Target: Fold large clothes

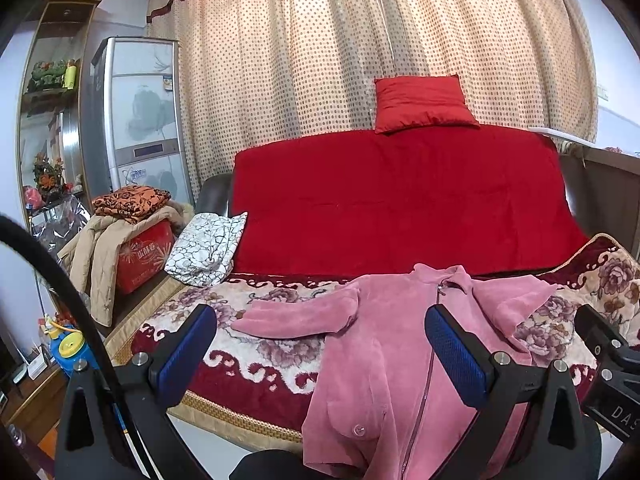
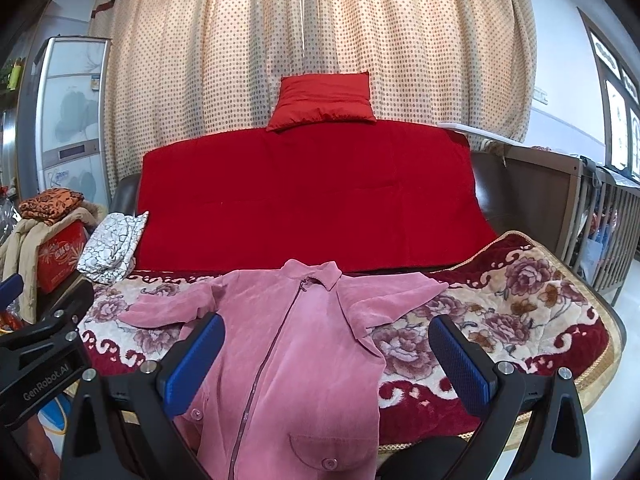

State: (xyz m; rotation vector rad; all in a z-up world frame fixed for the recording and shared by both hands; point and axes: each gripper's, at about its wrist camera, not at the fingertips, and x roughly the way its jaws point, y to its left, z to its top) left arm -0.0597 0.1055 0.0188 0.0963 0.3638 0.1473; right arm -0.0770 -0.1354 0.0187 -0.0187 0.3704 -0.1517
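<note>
A pink fleece zip-up jacket [image 1: 384, 344] [image 2: 304, 332] lies face up on the floral blanket [image 1: 264, 344] [image 2: 480, 320] of the sofa, collar toward the backrest, both sleeves spread sideways, hem hanging over the front edge. My left gripper [image 1: 322, 348] hovers open above the jacket's left half; nothing is between its blue pads. My right gripper [image 2: 328, 356] is open too, over the jacket's middle and right half, holding nothing. In the right wrist view the left gripper's body [image 2: 40, 344] shows at the left edge.
A red cover [image 1: 400, 200] drapes the sofa back with a red cushion [image 1: 424, 104] on top. A white patterned cloth [image 1: 208, 248] lies at the sofa's left end. Beside it stand a red box [image 1: 144, 256] with a beige coat and folded orange fabric. A wooden crib [image 2: 600, 216] is right.
</note>
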